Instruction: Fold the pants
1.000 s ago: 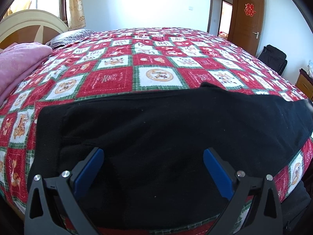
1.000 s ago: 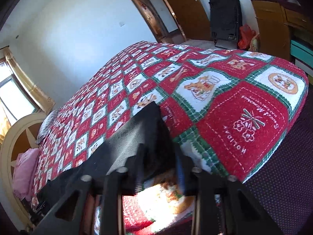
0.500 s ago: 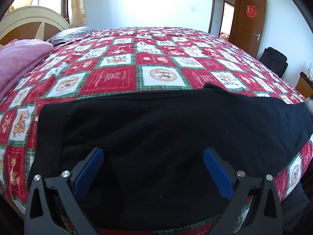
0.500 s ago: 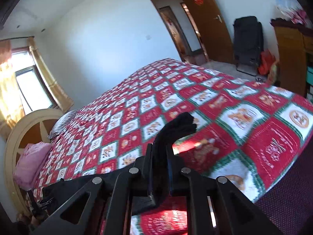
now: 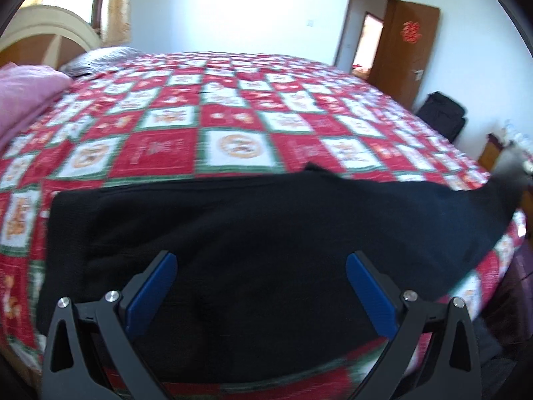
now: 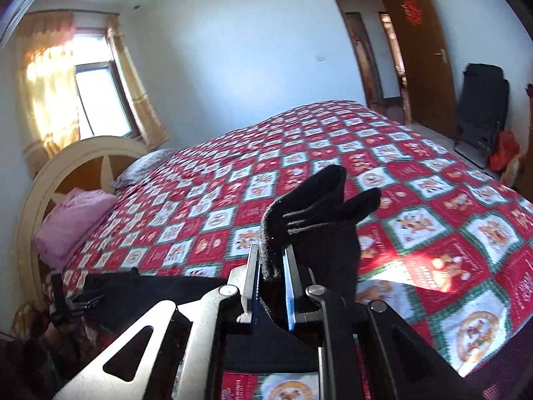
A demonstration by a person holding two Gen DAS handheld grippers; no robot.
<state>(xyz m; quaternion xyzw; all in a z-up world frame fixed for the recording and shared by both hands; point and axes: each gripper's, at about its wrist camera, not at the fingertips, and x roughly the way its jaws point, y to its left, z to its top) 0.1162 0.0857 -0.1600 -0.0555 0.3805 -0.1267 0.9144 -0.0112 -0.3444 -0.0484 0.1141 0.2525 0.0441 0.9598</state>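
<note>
Right now, through the left wrist view, your left tongs (image 5: 260, 280) stand spread wide and grasping nothing, hovering low over the black pants (image 5: 233, 233). The pants lie flat across the near edge of the bed's red patchwork quilt (image 5: 233, 146), spreading ahead of and between both blue pads (image 5: 151, 288), waistband off to the left of the tongs. One leg end rises off the quilt at the far right, which fits a lift from the other hand. Keeping these tongs released above the hip area looks like readiness to pin or catch the cloth as the fold comes over.

From the right wrist view, your right tongs (image 6: 271, 283) are clenched on the leg cuffs (image 6: 316, 206), which bunch up just beyond the tips and stand clear of the quilt (image 6: 433, 233). Held high like this, the legs can swing toward the waistband, which lies left of these tongs beside the pink blanket (image 6: 76, 223).
</note>
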